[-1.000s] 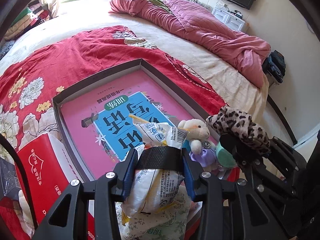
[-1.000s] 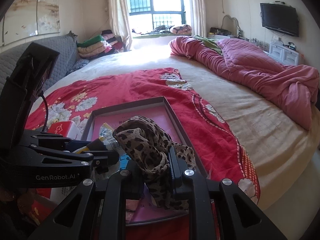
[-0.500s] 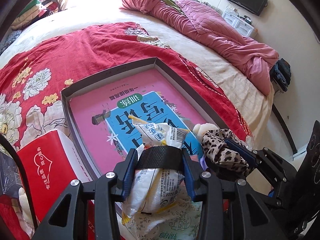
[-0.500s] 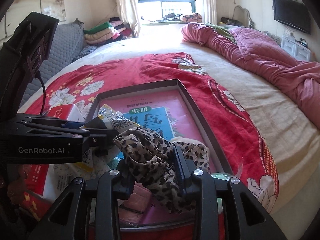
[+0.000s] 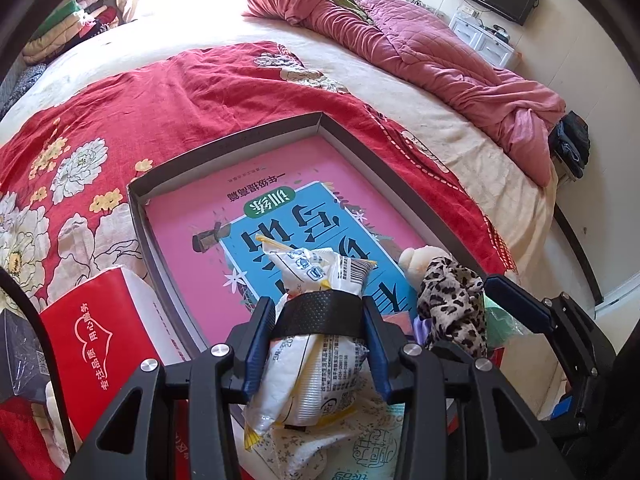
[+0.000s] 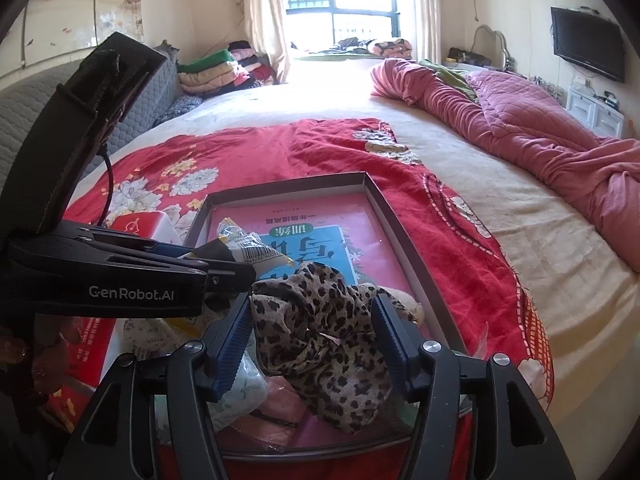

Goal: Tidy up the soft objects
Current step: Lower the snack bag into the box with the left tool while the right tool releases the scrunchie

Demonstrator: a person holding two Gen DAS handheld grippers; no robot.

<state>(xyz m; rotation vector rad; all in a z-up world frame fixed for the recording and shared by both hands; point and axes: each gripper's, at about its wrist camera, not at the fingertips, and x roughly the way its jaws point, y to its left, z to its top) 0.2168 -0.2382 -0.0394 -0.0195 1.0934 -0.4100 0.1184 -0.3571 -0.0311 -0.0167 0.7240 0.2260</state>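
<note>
My left gripper [image 5: 318,312] is shut on a white plastic-wrapped packet [image 5: 316,364] and holds it over the near end of a shallow grey tray [image 5: 240,140]. A pink and blue book [image 5: 248,208] lies flat in the tray. My right gripper [image 6: 312,308] has its jaws opening around a leopard-print cloth [image 6: 320,340]. The cloth sits loose between the pads and rests on the pile at the tray's near right corner. From the left wrist the cloth [image 5: 452,304] lies beside a small cream plush toy [image 5: 416,260].
A red tissue box [image 5: 96,344] stands left of the tray, and a floral-print pack [image 5: 360,436] lies under the held packet. The tray lies on a red flowered blanket [image 6: 280,152] on a large bed. A pink quilt [image 6: 520,128] is bunched at the far right.
The right gripper has sunk toward the tray's near right corner with the leopard cloth, and its jaws have spread apart from it. The left gripper still holds the packet.
</note>
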